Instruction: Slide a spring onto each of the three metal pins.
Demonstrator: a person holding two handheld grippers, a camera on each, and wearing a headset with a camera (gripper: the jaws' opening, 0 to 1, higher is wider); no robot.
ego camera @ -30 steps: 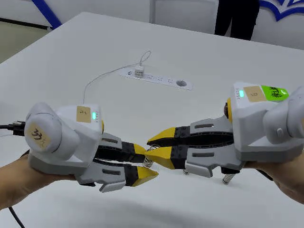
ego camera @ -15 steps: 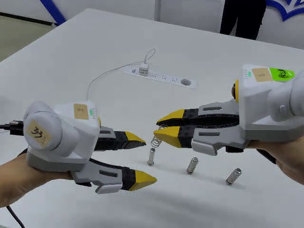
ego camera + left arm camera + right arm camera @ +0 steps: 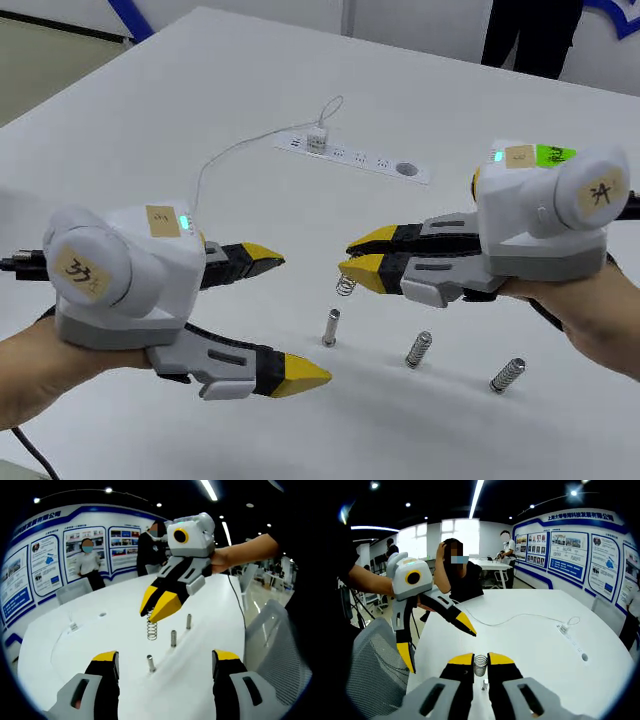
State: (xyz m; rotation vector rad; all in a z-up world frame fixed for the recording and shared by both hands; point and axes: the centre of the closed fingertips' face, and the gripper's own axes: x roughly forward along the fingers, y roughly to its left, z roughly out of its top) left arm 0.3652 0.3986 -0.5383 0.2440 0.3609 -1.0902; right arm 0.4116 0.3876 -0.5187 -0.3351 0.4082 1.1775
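White tabletop (image 3: 150, 120) spreads across the whole workbench. A power strip (image 3: 350, 158) and its cable (image 3: 225, 158) lie at the far side, well apart from the work. Nearer, three metal pins stand upright in a row: the bare pin (image 3: 330, 326) at the left end, the middle pin (image 3: 419, 349), and the right-end pin (image 3: 508, 374). The last two each already wear a coil. The right gripper (image 3: 347, 257) has its jaws pressed together on the loose spring (image 3: 345, 285). It pinches the upper end, so the rest hangs free below the yellow tips. The spring sits just above the bare pin and a little beyond it, not touching. I judge that this hold leaves the open lower end free to be lined up over the pin's top before it goes down. The left gripper (image 3: 305, 318) has its jaws spread wide with nothing between them, and it sits to the left of the bare pin. It is probably kept there so it does not block the drop, yet is close enough to steady the pin if needed. Counted: three pins, three springs, two of them seated and one in the jaws, so one pin is left to fill. There are two grippers and one power strip.
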